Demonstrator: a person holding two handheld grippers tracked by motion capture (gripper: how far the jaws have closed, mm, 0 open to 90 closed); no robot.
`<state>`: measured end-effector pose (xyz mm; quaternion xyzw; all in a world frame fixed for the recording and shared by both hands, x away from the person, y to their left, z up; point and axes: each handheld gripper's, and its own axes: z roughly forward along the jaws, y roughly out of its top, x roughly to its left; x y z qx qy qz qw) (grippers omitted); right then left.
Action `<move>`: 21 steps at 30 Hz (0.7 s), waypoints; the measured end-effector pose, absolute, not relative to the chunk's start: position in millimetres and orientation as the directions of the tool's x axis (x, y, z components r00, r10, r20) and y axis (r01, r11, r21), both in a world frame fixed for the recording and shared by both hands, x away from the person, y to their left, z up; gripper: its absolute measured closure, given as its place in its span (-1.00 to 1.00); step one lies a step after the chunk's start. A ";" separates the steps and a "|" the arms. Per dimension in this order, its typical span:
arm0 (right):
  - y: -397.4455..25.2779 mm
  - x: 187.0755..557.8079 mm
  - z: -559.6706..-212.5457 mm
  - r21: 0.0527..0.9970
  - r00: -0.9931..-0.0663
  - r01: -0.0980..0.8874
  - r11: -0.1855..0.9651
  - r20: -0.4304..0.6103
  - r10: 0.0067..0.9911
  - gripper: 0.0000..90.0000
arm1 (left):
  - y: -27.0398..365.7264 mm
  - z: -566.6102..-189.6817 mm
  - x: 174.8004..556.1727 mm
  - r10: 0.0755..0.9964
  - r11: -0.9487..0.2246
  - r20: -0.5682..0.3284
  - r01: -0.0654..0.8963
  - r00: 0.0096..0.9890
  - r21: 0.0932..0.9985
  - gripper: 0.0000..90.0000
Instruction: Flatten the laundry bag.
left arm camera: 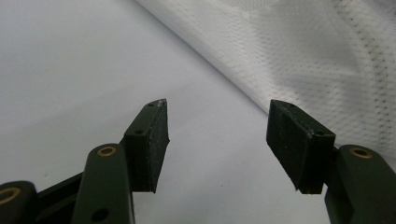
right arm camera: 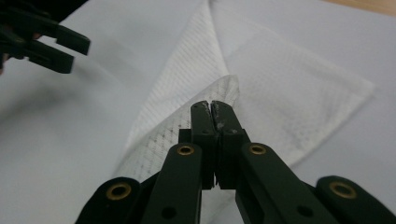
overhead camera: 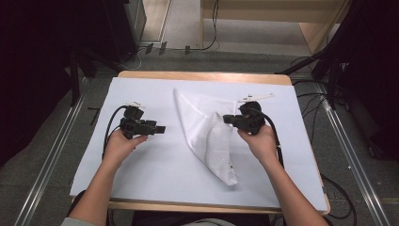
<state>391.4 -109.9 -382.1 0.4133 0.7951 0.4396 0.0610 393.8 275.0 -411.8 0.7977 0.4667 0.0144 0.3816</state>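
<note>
1. A white mesh cloth (overhead camera: 207,134) lies mid-counter (overhead camera: 141,169), partly folded over itself; its underside is hidden.
2. The right tool (right arm camera: 215,106) is closed, pinching a raised cloth edge.
3. The left tool (left arm camera: 217,123) gapes wide, holding nothing, just beside the cloth.
4. No readable writing.

A wooden table (overhead camera: 197,75) carries a white sheet (overhead camera: 141,165) that covers nearly all of its top. Grey floor (overhead camera: 42,141) surrounds it, with metal rails (overhead camera: 51,155) along both sides. Black cables (overhead camera: 310,101) trail at the right, and pale wooden furniture (overhead camera: 277,12) stands beyond.
</note>
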 end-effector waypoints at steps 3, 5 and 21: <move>-93.5 391.7 -376.0 0.758 -0.682 0.580 0.299 0.251 0.687 1.00 | 278.5 -412.6 394.6 0.761 -0.270 -0.333 0.739 0.556 0.617 -0.11; -84.8 392.5 -375.3 0.755 -0.694 0.576 0.313 0.250 0.675 1.00 | 279.5 -413.0 394.5 0.762 -0.268 -0.334 0.740 0.555 0.617 -0.11; -4.3 385.4 -389.5 0.727 -0.794 0.540 0.423 0.274 0.542 1.00 | 299.8 -410.5 384.9 0.790 -0.215 -0.330 0.738 0.517 0.640 -0.11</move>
